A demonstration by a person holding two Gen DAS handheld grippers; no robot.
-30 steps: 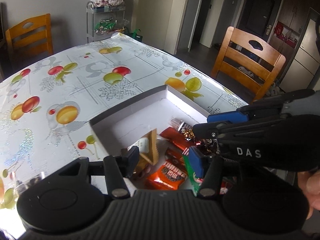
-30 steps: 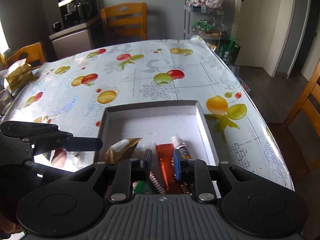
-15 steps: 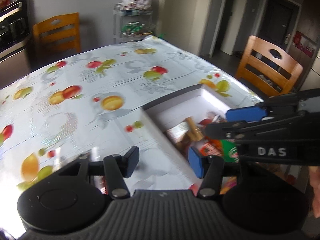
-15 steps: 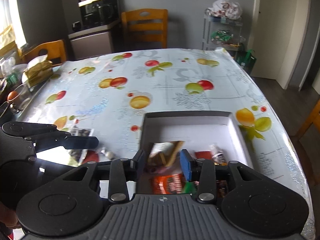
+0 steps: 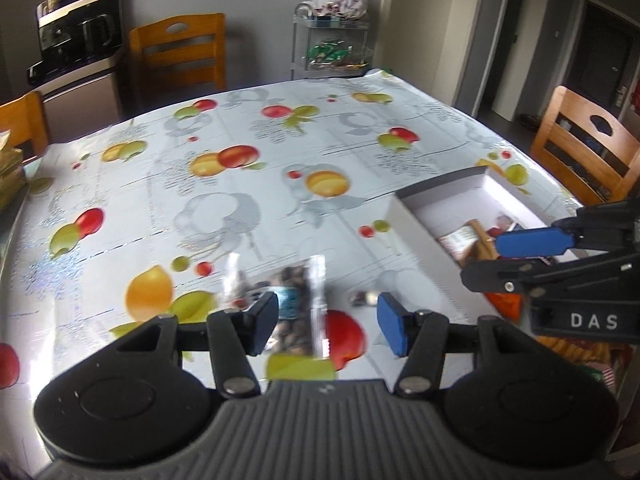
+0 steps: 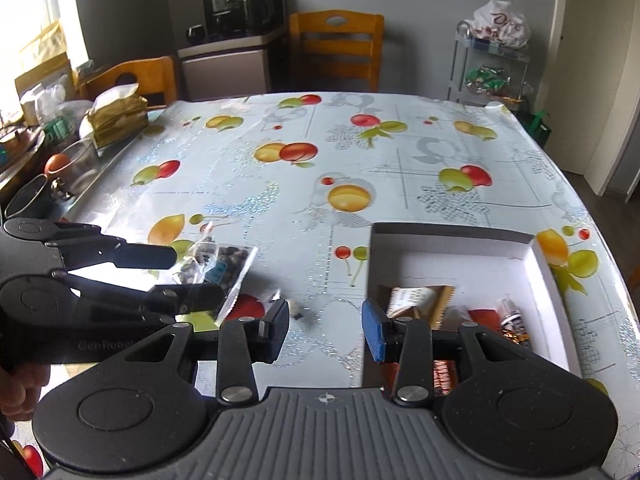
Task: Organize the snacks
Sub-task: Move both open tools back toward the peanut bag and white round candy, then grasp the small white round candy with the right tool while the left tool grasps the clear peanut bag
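Observation:
A clear snack bag of dark pieces (image 5: 298, 304) lies on the fruit-print tablecloth, just ahead of my open, empty left gripper (image 5: 328, 322). It also shows in the right wrist view (image 6: 218, 268), beside the left gripper's fingers (image 6: 160, 258). A small wrapped candy (image 6: 297, 312) lies between the bag and the white box (image 6: 452, 236). The box holds several snack packets, among them a tan one (image 6: 420, 298) and a red one (image 6: 486, 316). My right gripper (image 6: 325, 330) is open and empty, near the box's left wall.
Wooden chairs stand around the table (image 5: 178, 54) (image 5: 588, 148). A metal cart with bags (image 6: 494, 64) stands behind it. A gold tissue pack (image 6: 116, 118), a glass and cups sit at the table's left edge. A coffee machine (image 6: 238, 0) stands on a cabinet.
Both grippers swung left, away from the box and towards the loose snacks on the cloth. The left gripper now hovers over the clear bag. The right gripper opened wider.

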